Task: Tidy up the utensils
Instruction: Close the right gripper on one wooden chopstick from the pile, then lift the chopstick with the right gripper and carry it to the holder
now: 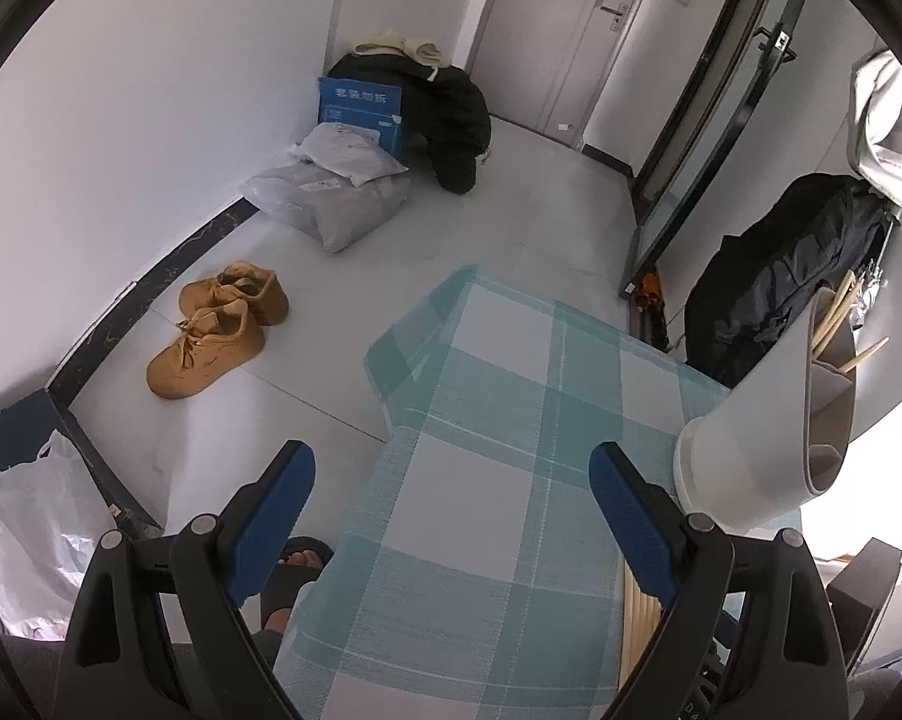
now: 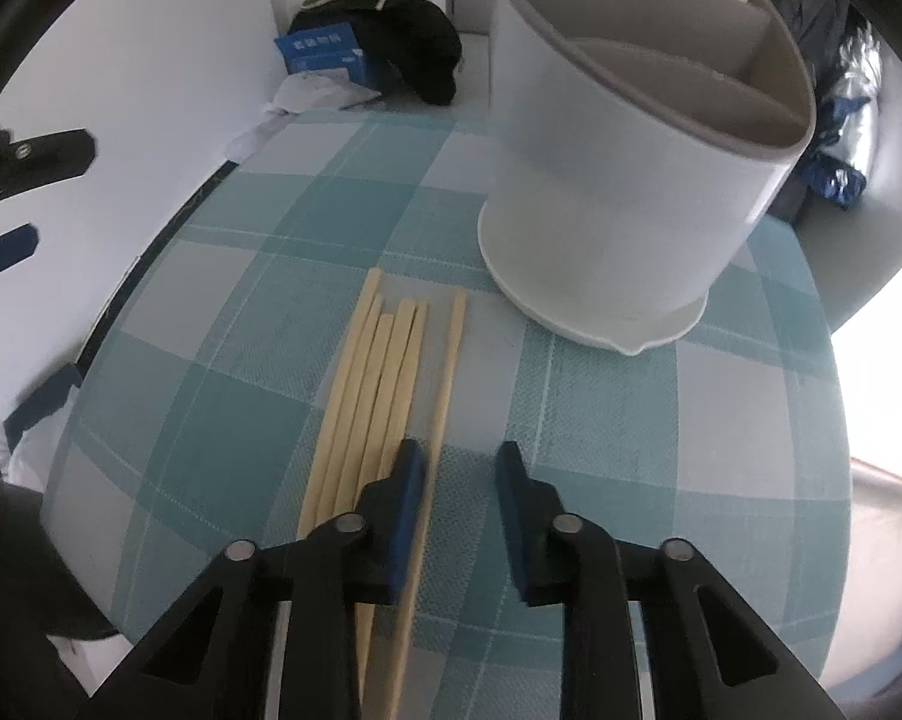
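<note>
Right hand-held gripper [image 2: 460,468], spread and empty, straddles the lone chopstick [image 2: 445,396], apparently just above; its length runs straight ahead toward the holder [image 2: 625,192].

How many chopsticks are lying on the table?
5 chopsticks lie on the checked table: four bunched together, and one a little apart, running between the fingers of the right gripper. The fingers may hide more. Others stand in the holder.
</note>
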`<state>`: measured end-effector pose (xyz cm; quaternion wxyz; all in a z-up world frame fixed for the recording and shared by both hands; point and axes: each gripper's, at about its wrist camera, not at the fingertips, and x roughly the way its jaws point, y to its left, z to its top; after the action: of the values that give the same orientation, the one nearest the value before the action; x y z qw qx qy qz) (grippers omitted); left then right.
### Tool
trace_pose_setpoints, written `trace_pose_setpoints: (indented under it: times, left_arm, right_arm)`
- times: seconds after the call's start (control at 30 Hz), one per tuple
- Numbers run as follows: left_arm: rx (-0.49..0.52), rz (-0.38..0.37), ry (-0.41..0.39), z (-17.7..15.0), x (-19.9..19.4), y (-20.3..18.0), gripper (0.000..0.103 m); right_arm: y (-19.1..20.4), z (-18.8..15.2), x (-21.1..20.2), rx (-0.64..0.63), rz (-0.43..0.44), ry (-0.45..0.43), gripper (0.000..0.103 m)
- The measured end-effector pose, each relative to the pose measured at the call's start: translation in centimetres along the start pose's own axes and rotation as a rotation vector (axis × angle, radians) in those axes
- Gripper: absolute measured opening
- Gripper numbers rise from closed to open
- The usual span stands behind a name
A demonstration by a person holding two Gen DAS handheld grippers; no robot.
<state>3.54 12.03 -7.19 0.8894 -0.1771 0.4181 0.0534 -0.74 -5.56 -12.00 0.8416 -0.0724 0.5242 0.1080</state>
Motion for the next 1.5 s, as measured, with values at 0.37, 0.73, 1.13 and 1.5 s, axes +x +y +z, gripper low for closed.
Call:
trace_pose_setpoints:
  times: [0.37, 0.73, 1.13, 1.5]
  left_arm:
    - [-0.021, 0.003, 0.024, 0.1, 0.2, 0.5, 0.090]
    - [-0.016, 0.015, 0.041, 0.1, 0.7, 0.4, 0.090]
    - [0.099, 0.036, 0.146, -1.5, 3.2, -1.1, 0.090]
    - [0.265, -0.062, 0.308, -4.9, 4.5, -5.7, 0.090]
  right_arm:
    - [0.0, -1.6, -0.8, -0.066, 0.077, 0.019, 0.005]
    - [-0.3, -0.1, 0.4, -0.095, 0.076, 0.035, 0.018]
    - [-1.2, 2.9, 1.6, -0.046, 0.158, -0.029, 0.005]
    - [-7.5, 2.3, -5.0, 0.190, 0.324, -0.207, 0.005]
